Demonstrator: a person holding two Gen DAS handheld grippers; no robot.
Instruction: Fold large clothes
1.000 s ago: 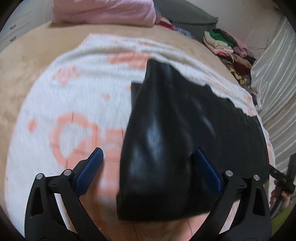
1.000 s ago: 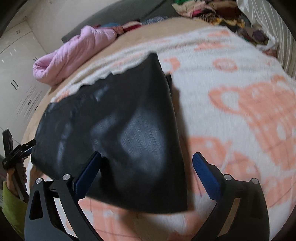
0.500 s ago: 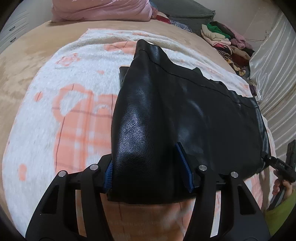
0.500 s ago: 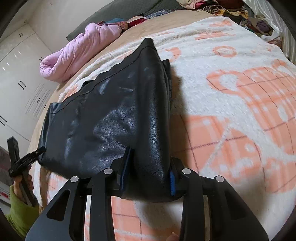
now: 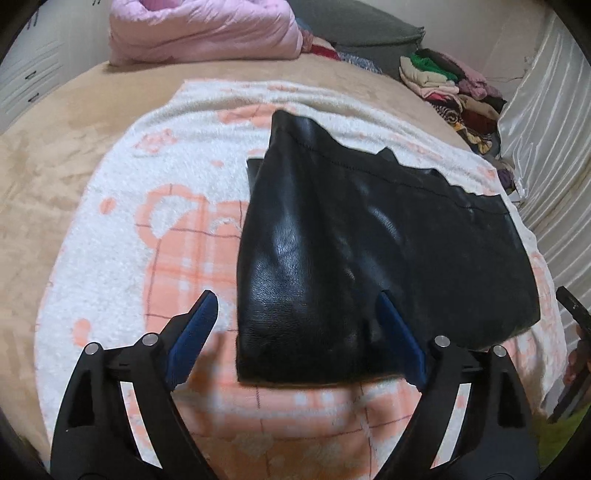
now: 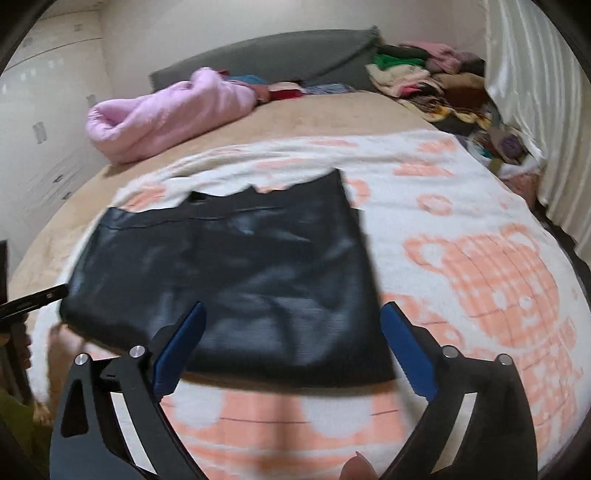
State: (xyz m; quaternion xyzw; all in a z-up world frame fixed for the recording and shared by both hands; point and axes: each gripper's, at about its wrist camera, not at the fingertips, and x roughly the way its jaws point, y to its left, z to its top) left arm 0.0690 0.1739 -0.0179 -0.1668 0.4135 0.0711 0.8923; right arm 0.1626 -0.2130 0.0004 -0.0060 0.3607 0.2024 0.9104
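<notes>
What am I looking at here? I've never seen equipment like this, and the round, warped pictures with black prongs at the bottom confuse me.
A person holds a two-finger gripper in each hand; a wide-angle camera on each looks forward along its fingers, warping the view. One picture comes from the left gripper, the other from the right gripper. Both look down at a bed where a black leather-like garment, folded, lies on a white and orange blanket. A pink quilt and a pile of clothes sit farther back. Both pairs of jaws are opening; nothing is held.
</notes>
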